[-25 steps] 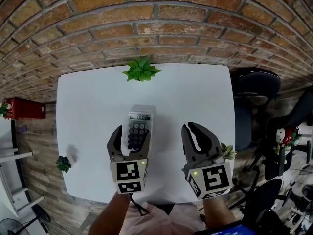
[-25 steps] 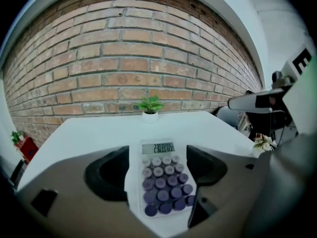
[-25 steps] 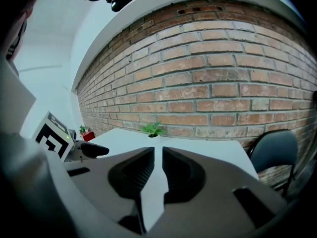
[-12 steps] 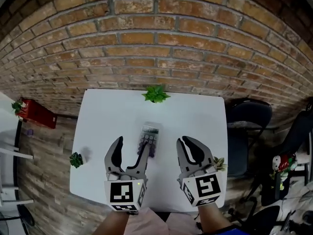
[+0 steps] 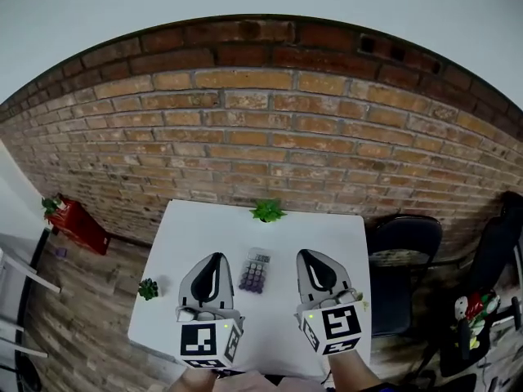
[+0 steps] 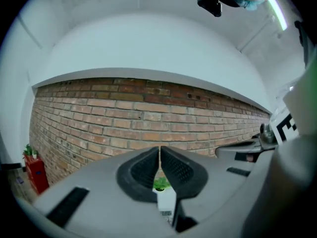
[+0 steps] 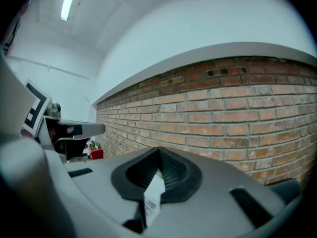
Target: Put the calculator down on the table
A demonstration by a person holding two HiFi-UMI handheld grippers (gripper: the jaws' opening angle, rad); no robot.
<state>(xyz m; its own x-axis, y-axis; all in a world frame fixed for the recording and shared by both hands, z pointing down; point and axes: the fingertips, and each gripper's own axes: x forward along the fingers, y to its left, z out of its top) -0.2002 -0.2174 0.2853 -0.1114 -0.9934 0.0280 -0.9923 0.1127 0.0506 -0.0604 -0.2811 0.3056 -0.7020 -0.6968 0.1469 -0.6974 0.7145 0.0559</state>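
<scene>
The calculator (image 5: 255, 271), pale with dark keys, lies flat on the white table (image 5: 196, 227), with nothing holding it. My left gripper (image 5: 214, 258) hovers to its left, raised off the table, its jaws shut with nothing between them. In the left gripper view the fingertips (image 6: 159, 148) meet in front of the brick wall. My right gripper (image 5: 311, 255) floats to the right of the calculator, shut and empty too. Its tips (image 7: 158, 150) touch in the right gripper view.
A small green plant (image 5: 267, 211) stands at the table's far edge, another (image 5: 148, 288) at the left edge. A black chair (image 5: 404, 239) stands to the right and a red box (image 5: 78, 223) on the floor to the left. The brick wall (image 5: 270, 137) rises behind.
The left gripper stood open around the calculator on the table; it has risen away and shut empty. The right gripper rose too. The head view has tilted up towards the wall.
</scene>
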